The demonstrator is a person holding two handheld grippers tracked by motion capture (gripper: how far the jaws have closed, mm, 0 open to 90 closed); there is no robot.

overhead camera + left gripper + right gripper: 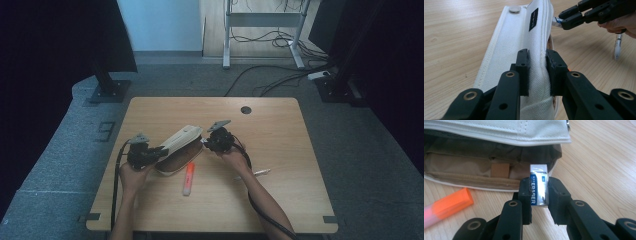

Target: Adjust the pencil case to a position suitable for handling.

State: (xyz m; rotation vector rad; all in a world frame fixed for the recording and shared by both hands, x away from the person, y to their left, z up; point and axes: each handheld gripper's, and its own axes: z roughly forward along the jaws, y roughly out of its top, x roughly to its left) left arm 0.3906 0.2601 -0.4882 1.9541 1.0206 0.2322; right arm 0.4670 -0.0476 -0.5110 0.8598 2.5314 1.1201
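White pencil case [179, 142] flap lifted; eraser [538, 185] upright at opening.

Woven cloth pouch [534, 42], glossy eraser [538, 185], wood table [280, 150]

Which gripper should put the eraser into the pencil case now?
Right. The right gripper already clamps the eraser at the open mouth of the pencil case. The left gripper is busy pinching the case's white flap, lifting it open.

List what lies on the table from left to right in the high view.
Left hand-held gripper → pencil case → orange highlighter → right hand-held gripper → white pen.
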